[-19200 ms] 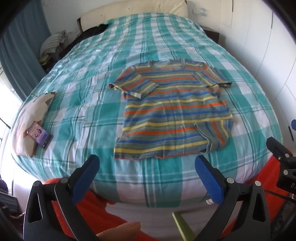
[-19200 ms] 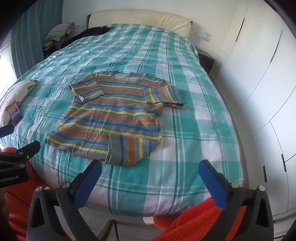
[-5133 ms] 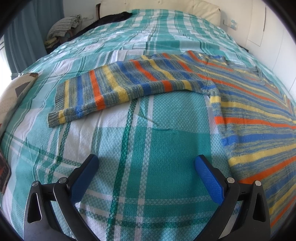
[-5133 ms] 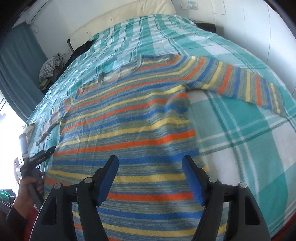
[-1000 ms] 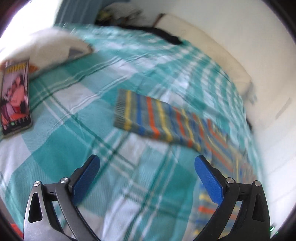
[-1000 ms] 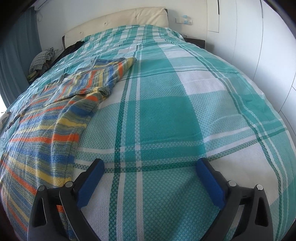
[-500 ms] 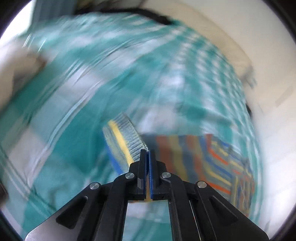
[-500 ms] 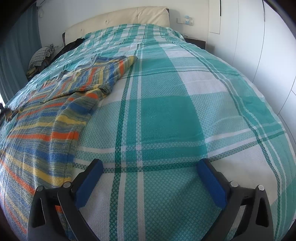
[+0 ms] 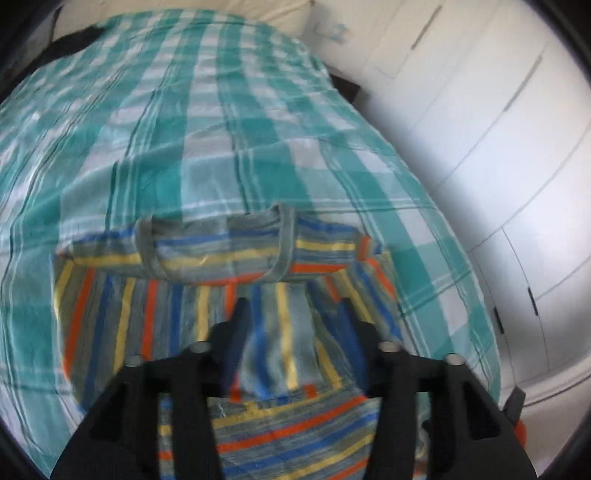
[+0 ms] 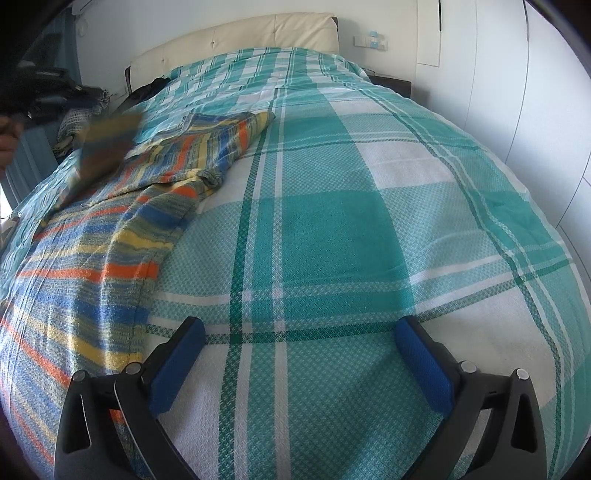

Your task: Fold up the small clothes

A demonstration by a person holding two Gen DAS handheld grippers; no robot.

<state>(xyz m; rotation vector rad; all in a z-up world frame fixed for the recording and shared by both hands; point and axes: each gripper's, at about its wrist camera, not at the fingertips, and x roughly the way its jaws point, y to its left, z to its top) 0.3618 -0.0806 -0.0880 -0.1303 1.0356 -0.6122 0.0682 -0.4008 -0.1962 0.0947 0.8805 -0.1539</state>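
Striped sweater (image 9: 229, 258) lying on the plaid bed (image 9: 229, 122), left gripper (image 9: 295, 325) partly parted with a sleeve between its fingers, grip uncertain; right gripper (image 10: 299, 362) released wide, over bare bedspread beside the sweater

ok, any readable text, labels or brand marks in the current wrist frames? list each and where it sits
None readable in either view.
The wall plate by the headboard carries small blue marks, too small to read.
The striped sweater, plaid bedspread and both grippers show no lettering.
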